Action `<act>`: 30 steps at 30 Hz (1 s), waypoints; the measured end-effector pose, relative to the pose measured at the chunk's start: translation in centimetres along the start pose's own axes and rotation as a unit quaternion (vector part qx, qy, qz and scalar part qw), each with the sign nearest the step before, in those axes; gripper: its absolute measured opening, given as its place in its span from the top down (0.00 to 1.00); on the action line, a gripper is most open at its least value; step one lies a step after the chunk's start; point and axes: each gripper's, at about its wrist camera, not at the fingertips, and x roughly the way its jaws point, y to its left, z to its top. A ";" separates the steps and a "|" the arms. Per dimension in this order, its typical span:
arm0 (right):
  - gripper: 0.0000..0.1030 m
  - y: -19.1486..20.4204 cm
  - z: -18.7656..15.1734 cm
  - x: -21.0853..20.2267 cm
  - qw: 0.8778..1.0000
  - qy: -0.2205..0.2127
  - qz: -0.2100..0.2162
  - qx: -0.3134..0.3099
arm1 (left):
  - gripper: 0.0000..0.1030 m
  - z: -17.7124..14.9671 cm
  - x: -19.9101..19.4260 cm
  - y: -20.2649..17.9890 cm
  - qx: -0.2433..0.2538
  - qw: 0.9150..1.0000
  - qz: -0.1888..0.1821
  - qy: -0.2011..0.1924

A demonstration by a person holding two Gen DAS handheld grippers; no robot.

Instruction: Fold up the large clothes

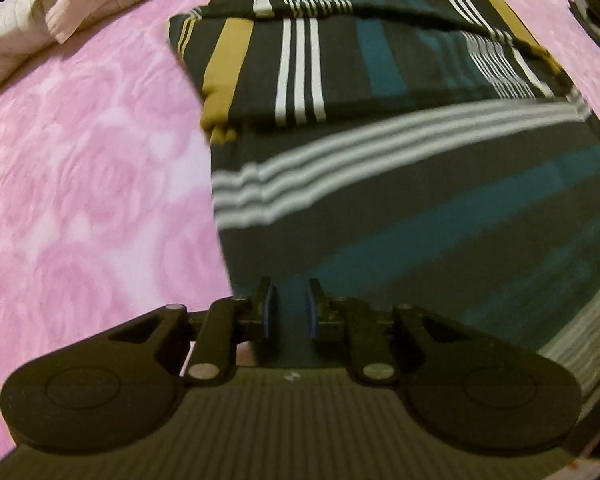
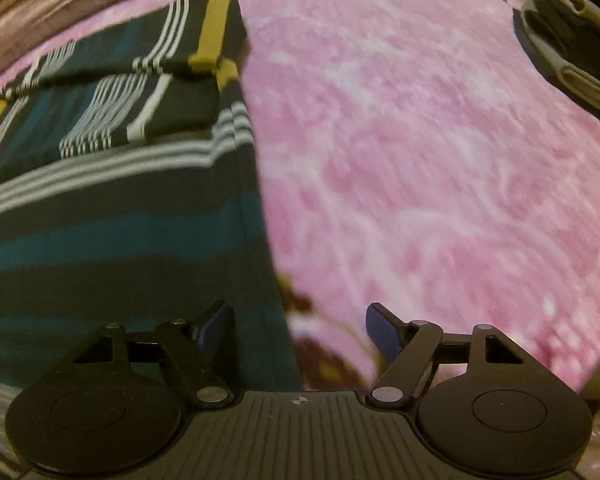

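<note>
Pink rose-patterned bedding [image 1: 80, 184] lies under a dark striped cloth [image 1: 400, 208] that is already partly folded: a doubled layer with mustard, white and teal bands sits on the far half, and a single layer runs back toward both grippers. The left gripper [image 1: 290, 312] hangs steeply over the cloth's near left part, its jaws a narrow gap apart with teal fabric showing between the pads; whether they pinch it I cannot tell, and it looks more like slack than grip. The right gripper [image 2: 300, 332] has its jaws wide apart, straddling the cloth's right edge [image 2: 260, 208], one finger over fabric, the other over bedding, holding nothing. The cloth's long axis runs away from both cameras, so each hand sits at its own near corner, about equally close. The next fold likely carries that near edge forward onto the doubled part.
</note>
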 end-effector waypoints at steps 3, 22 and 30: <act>0.31 0.7 -1.8 -1.9 1.000 -0.011 -0.003 -0.019 | 0.87 -2.5 -1.8 -0.5 0.011 1.000 -0.003 0.011; 0.64 12.1 5.1 0.9 0.924 -0.148 -0.011 -0.353 | 0.78 4.6 0.7 -2.6 0.247 0.957 0.067 -0.138; 0.75 11.8 6.6 6.6 0.850 -0.144 -0.043 -0.505 | 0.74 6.5 5.5 -3.3 0.359 0.918 0.101 -0.134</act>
